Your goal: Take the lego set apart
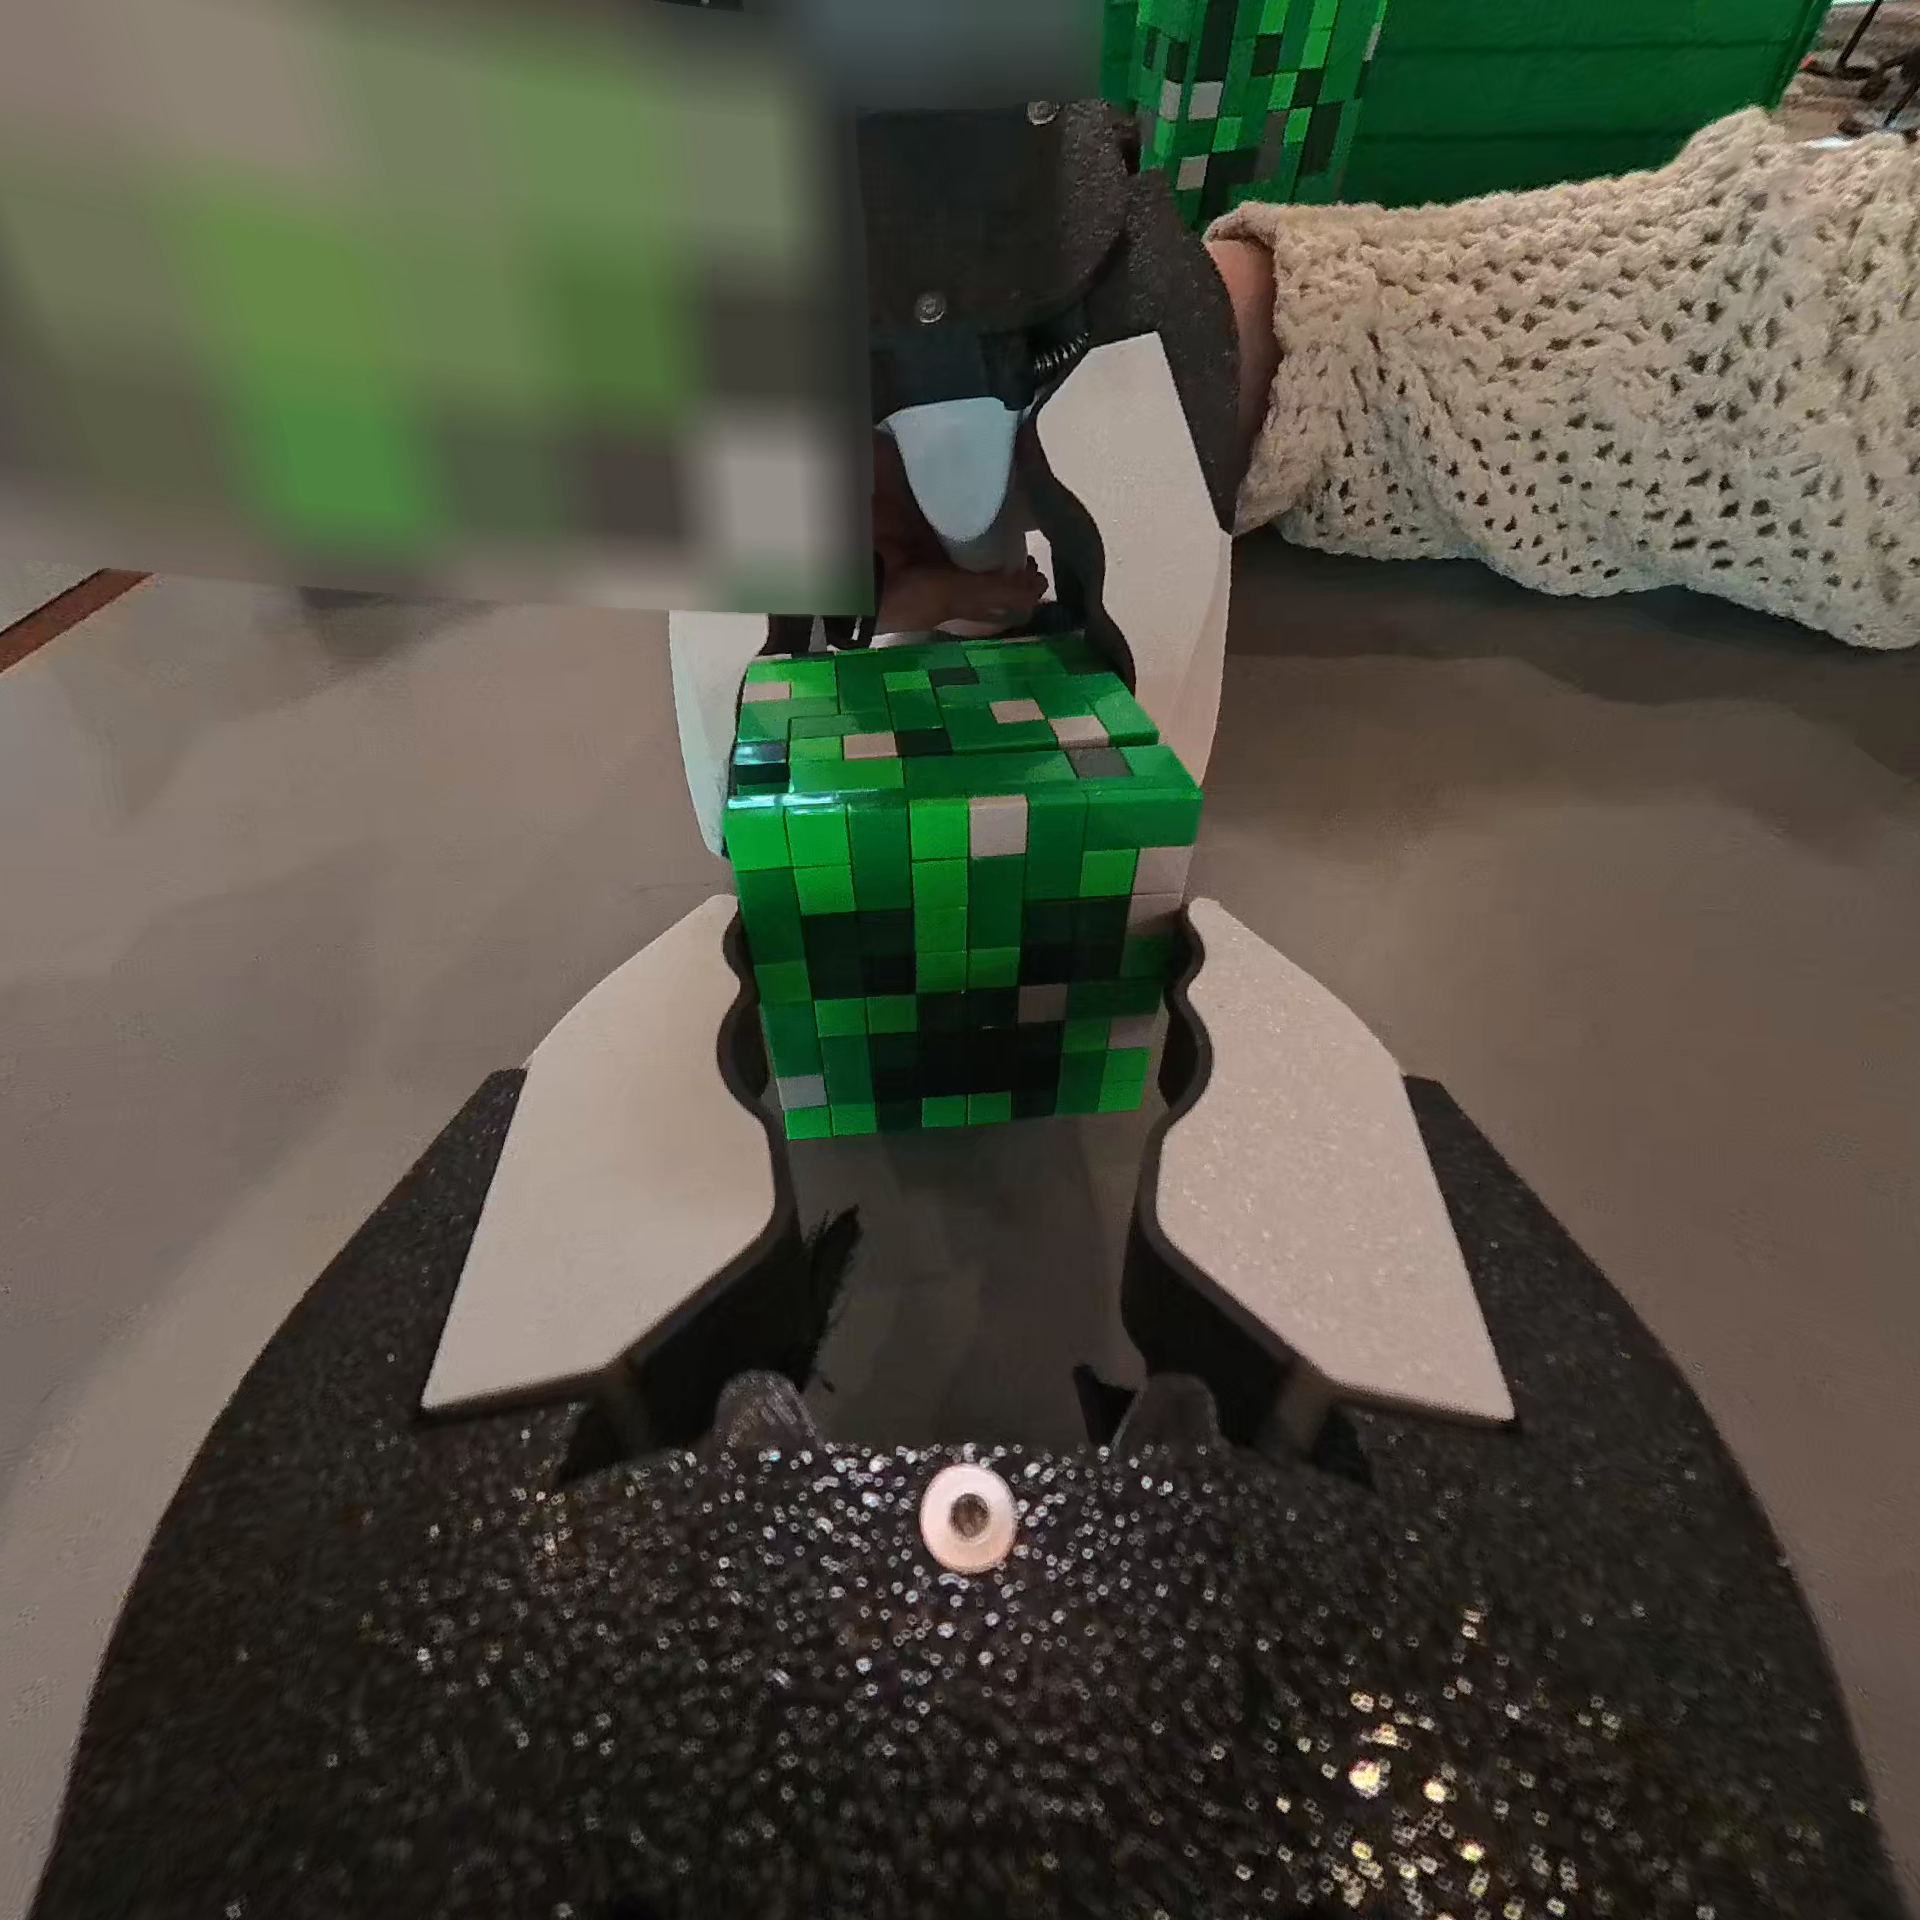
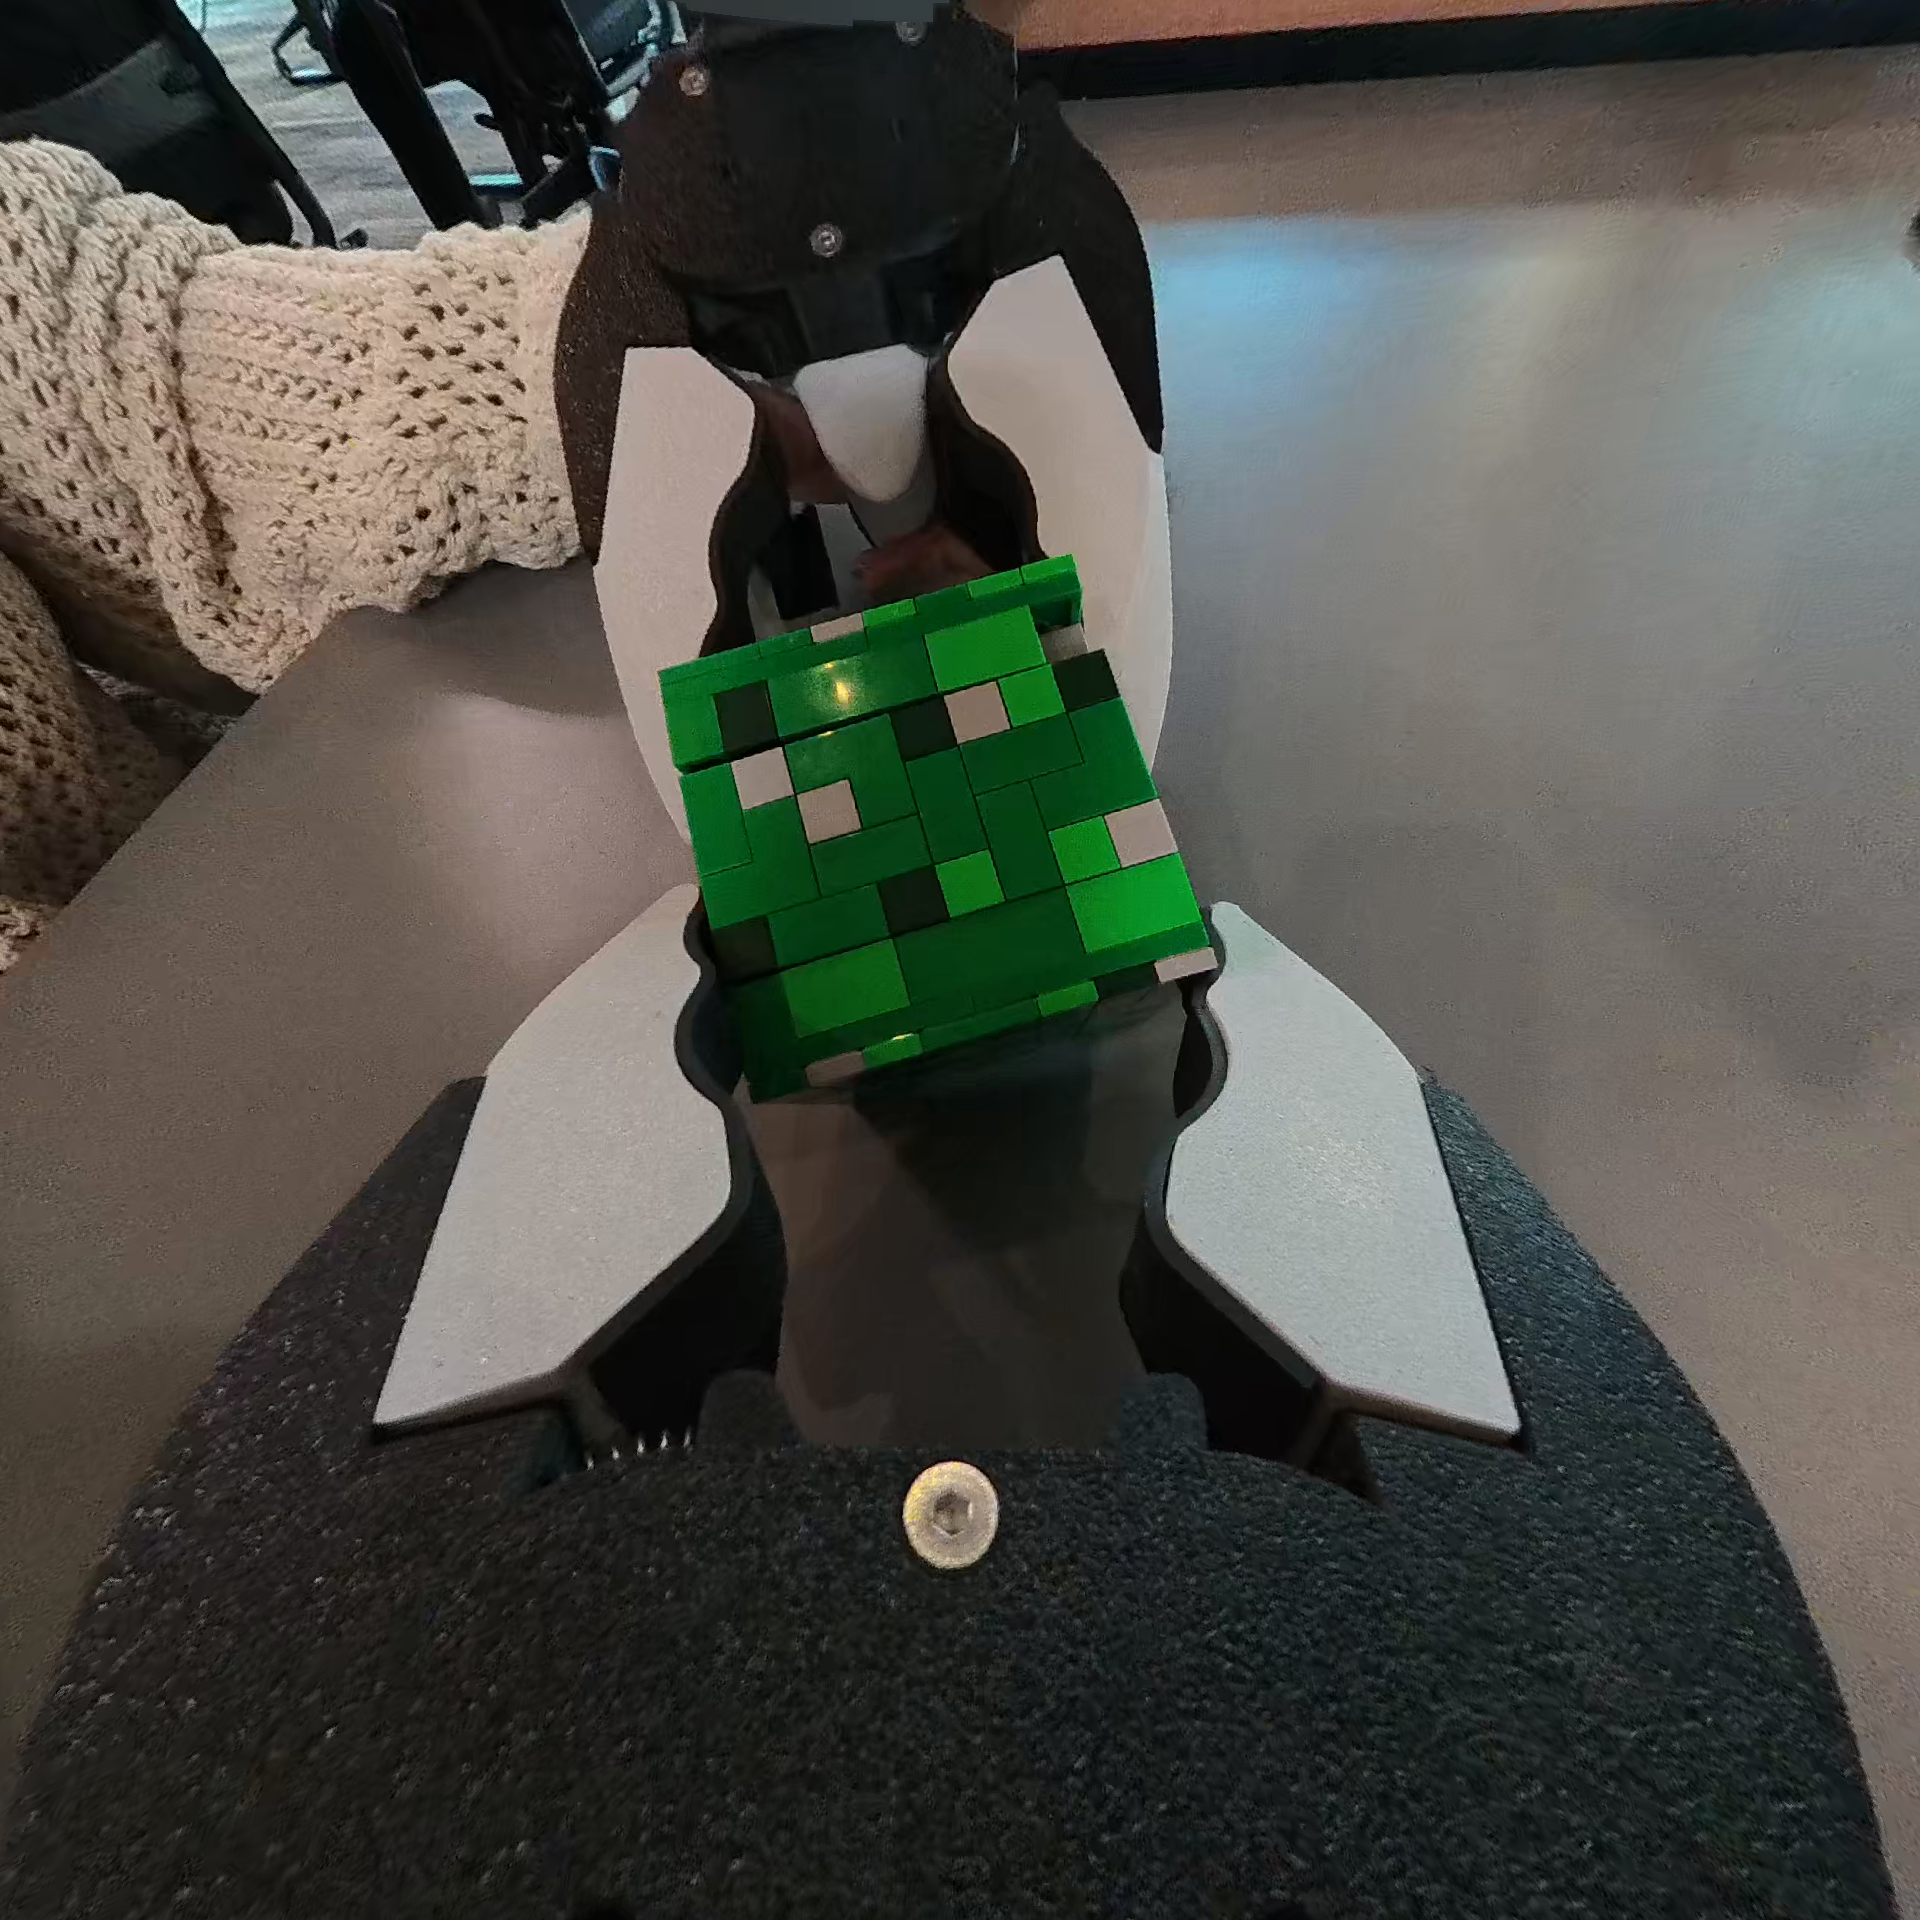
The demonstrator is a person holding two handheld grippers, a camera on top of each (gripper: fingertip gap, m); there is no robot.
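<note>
Both my left tongs (image 1: pixel 961 1023) and right tongs (image 2: pixel 951 1013) are clamped on the green lego cube (image 1: pixel 961 914), mid-frame, apparently still whole; separation remains.

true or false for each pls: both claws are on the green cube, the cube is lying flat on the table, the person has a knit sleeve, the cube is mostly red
1. Both claws grip the green lego cube: true. The left claw and the right claw each close on it from opposite ends.
2. The cube lies flat on the table: false. It is held between the claws, tilted in the right wrist view.
3. The person wears a cream knit sleeve: true.
4. The cube is mostly red: false. It is green with some grey and dark tiles.
</note>
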